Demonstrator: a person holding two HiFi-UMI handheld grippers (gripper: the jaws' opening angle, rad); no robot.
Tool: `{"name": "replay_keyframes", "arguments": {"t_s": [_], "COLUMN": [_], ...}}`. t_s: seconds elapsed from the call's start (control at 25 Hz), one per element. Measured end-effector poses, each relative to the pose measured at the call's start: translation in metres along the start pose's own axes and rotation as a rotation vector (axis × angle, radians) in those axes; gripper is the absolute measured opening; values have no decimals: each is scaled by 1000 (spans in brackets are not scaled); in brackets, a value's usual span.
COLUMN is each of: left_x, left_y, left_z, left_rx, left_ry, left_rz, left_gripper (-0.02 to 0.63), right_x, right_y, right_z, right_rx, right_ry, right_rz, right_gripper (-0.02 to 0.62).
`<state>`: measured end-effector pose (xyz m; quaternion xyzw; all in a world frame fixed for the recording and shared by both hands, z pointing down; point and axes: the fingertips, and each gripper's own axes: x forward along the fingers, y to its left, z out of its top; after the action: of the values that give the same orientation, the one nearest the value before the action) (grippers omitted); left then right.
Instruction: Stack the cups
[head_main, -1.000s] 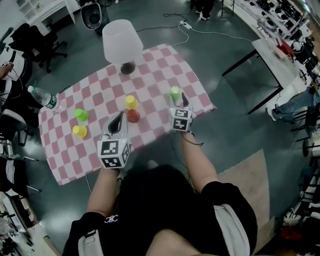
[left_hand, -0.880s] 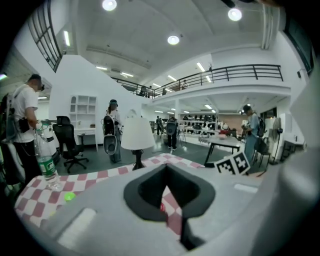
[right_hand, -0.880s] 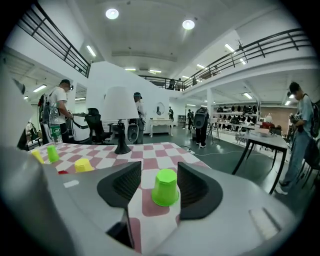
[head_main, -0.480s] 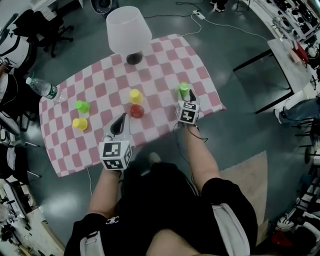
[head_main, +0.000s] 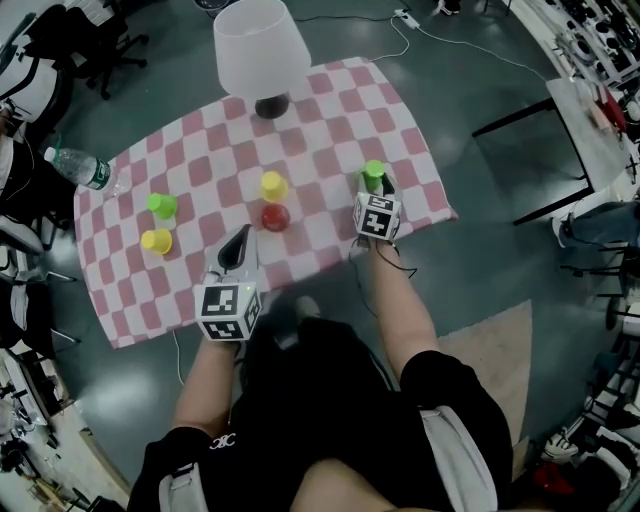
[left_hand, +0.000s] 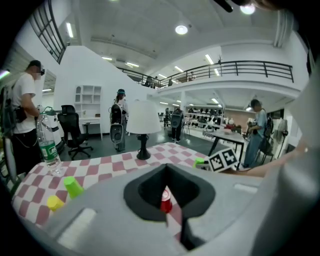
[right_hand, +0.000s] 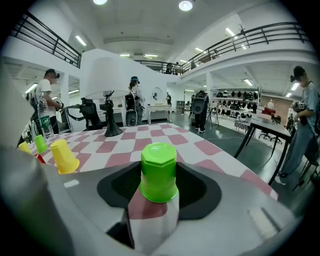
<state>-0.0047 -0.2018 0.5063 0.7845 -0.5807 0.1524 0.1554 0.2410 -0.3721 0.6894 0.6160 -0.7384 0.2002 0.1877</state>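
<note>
Tabletop (head_main: 330, 110) first: the checked cloth (head_main: 130, 300) over it looks loose, so if I drag a tool across it I'd guess it rucks up and tips several cups at once. The lamp (head_main: 260, 45) at top centre is tall with a wide shade, and a high carry toward the middle cups could clip it; less likely, but messy. Water bottle (head_main: 75, 168) is at the far upper left, well apart, low risk. Right tool (head_main: 376, 192), right of centre in the head view, has its jaws standing wide. The green cup (right_hand: 159, 172) sits upside down on the cloth between them, and as far as I can see the pads aren't pressing on it, so nothing is gripped yet. Left tool (head_main: 240, 238), lower centre-left, has its jaws drawn together and holds nothing; it's aimed at the red cup (head_main: 275, 216). Main worry: that green cup stands near the right edge of the cloth. Closing off-centre, with one jaw touching first, would likely shove or topple it, and it could roll off. Squeeze too hard and the thin plastic probably buckles. The yellow cup (head_main: 272, 185) stands just beside the red one, so a sloppy drop onto either could knock its neighbour. Second green cup (head_main: 160, 205) and second yellow cup (head_main: 156, 240) are at the left, near each other, no tool near them.
</note>
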Motion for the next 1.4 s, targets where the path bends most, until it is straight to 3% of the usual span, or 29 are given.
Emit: {"name": "replay_keyframes", "arguments": {"t_s": [0.36, 0.68, 1.04, 1.4], "left_x": [-2, -18, -40, -71], "left_y": [5, 18, 35, 58], "left_z": [13, 34, 37, 25], "left_rx": [10, -4, -30, -73], "left_ry": [-22, -102, -141, -157], "left_rz": [5, 52, 102, 187], "left_gripper": [-2, -2, -2, -2], "right_x": [-24, -63, -78, -97], "right_y": [10, 36, 81, 169], "right_z": [24, 60, 81, 80], "right_rx": [-4, -59, -135, -257], "right_ry": [-40, -98, -136, -156], "right_rz": [26, 80, 189, 375], "right_gripper": [212, 212, 212, 212]}}
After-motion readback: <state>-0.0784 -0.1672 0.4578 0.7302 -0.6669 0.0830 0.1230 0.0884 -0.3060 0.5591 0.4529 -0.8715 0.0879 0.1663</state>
